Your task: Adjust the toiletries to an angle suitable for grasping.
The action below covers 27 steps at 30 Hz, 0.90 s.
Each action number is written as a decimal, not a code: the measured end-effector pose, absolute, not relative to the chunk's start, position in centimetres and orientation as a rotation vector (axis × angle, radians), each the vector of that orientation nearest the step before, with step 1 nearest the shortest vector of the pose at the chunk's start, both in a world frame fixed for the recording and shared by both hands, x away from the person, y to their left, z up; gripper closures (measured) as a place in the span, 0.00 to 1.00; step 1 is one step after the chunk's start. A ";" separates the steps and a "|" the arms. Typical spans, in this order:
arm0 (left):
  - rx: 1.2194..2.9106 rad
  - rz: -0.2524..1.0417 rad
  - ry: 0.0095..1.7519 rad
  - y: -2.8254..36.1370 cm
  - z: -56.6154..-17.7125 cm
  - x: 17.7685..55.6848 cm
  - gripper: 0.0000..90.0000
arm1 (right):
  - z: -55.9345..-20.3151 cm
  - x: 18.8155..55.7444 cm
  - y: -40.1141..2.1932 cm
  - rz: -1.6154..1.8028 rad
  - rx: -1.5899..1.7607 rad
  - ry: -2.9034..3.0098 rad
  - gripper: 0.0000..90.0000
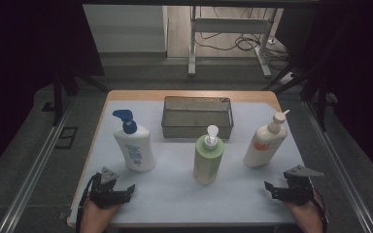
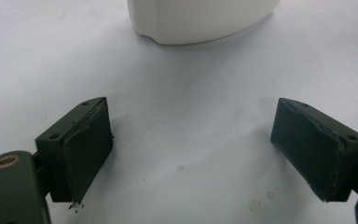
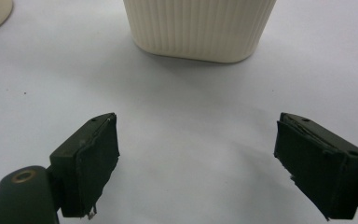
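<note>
While both grippers wait empty near the table's front edge, no bottle has been picked yet.

With its jaws spread wide on nothing, the left gripper (image 1: 110, 190) sits at about seven o'clock on the pale table (image 1: 175, 194), facing the white pump bottle with a blue pump head (image 1: 134, 143); the right gripper (image 1: 291, 187), equally agape, sits at five o'clock before the cream ribbed pump bottle (image 1: 264, 142). A green pump bottle (image 1: 208, 158) stands centre, a grey wire-mesh basket (image 1: 197, 116) at twelve. Judging by this, the approach comes next: advance one gripper until a bottle's body lies between its jaws, then squeeze.

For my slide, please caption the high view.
Three pump bottles stand before a metal basket; two open grippers wait.
</note>
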<state>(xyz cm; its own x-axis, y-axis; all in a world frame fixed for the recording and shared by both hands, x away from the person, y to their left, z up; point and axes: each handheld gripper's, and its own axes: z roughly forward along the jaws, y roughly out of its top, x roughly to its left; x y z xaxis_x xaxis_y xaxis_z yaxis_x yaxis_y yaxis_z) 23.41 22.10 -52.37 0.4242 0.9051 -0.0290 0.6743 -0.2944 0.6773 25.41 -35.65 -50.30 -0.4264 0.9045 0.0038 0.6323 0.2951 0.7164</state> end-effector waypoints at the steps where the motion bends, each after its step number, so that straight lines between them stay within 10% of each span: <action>1: 2.064 0.484 1.329 22.1 -52.4 23.4 0.13 | -50.1 25.5 -35.7 0.920 1.372 2.170 0.15; 27: 2.062 0.483 1.329 22.1 -52.4 23.4 0.13 | -48.2 26.7 -37.4 0.965 1.396 2.181 0.24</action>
